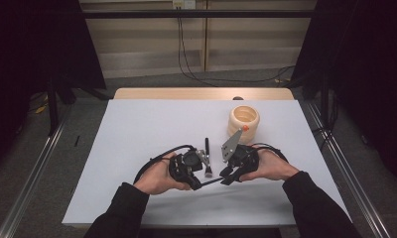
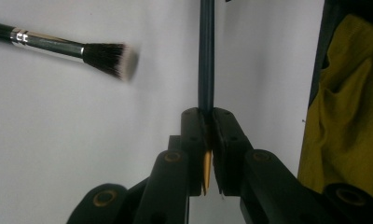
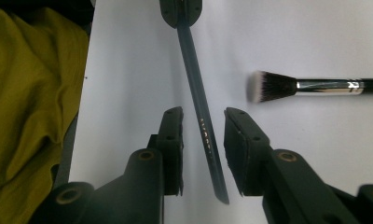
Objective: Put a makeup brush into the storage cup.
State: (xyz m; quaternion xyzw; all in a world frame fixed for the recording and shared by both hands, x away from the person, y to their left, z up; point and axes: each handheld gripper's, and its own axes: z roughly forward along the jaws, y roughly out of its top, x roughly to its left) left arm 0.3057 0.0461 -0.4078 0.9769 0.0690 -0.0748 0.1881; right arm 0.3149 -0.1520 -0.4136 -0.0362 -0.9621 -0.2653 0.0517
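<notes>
The left hand-held gripper (image 1: 199, 166) sits low in the high view, near the front middle of the white table (image 1: 137, 129), gripped by the person's left hand (image 1: 159, 177). The right hand-held gripper (image 1: 231, 166) faces it from just beside, held in the right hand (image 1: 268, 166), with a grey three-cornered plate rising from its top. A thin dark pencil (image 1: 212, 181) runs level between the two tools. A makeup brush (image 1: 207, 156) lies on the table just behind them, its bristles toward the person. Farther back and to the right stands a ribbed, cream-coloured cup (image 1: 244, 121), well apart from the hands.

In the left gripper view, the left hand-held gripper (image 2: 207, 116) has its jaws pressed together on the pencil (image 2: 206, 56). The dark shaft runs straight up from the jaw tips, and a yellowish, tapered end of it shows in the slit between the pads lower down. The makeup brush (image 2: 72, 49) lies on the table to the upper left, with a silver ferrule and dark bristles with pale tips. Yellow cloth (image 2: 348, 121) hangs beyond the table edge at the right.

In the right gripper view, the right hand-held gripper (image 3: 203, 116) has its jaws spread, one on each side of the pencil (image 3: 201, 116); narrow gaps show on both sides, so the pads do not press it. The left hand-held gripper (image 3: 181, 9) pinches the pencil's far end at the top. The makeup brush (image 3: 306, 86) lies to the right, the yellow cloth (image 3: 31, 102) at the left.
</notes>
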